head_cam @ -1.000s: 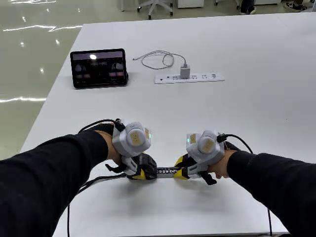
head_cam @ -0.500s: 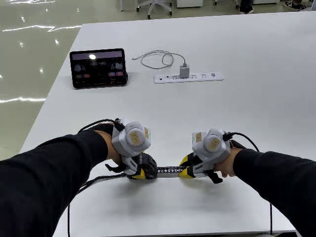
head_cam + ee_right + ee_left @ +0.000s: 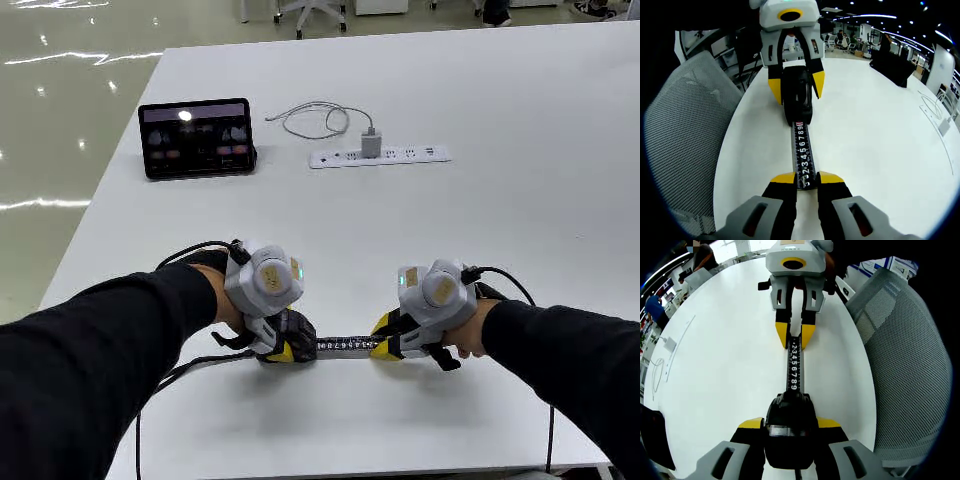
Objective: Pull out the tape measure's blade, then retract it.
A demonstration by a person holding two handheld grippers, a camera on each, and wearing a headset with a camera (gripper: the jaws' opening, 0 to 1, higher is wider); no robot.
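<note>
Left gripper (image 3: 283,348): jaws clamped on black tape measure case (image 3: 790,435), at near table edge
Right gripper (image 3: 386,348): yellow tips pinching end of blade (image 3: 801,150)
White table (image 3: 520,110): bears all items
Tablet (image 3: 196,137): far left, screen lit
Power strip (image 3: 380,156): right of tablet, charger plugged in
Blade: short stretch out of case, spanning between grippers, numerals showing

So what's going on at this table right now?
A person holds a claw in each hand over a white table. The left claw grips the tape measure, and the right claw pinches the end of the blade. A short stretch is out between them, numbered to nine. A tablet and power strip sit farther back.
</note>
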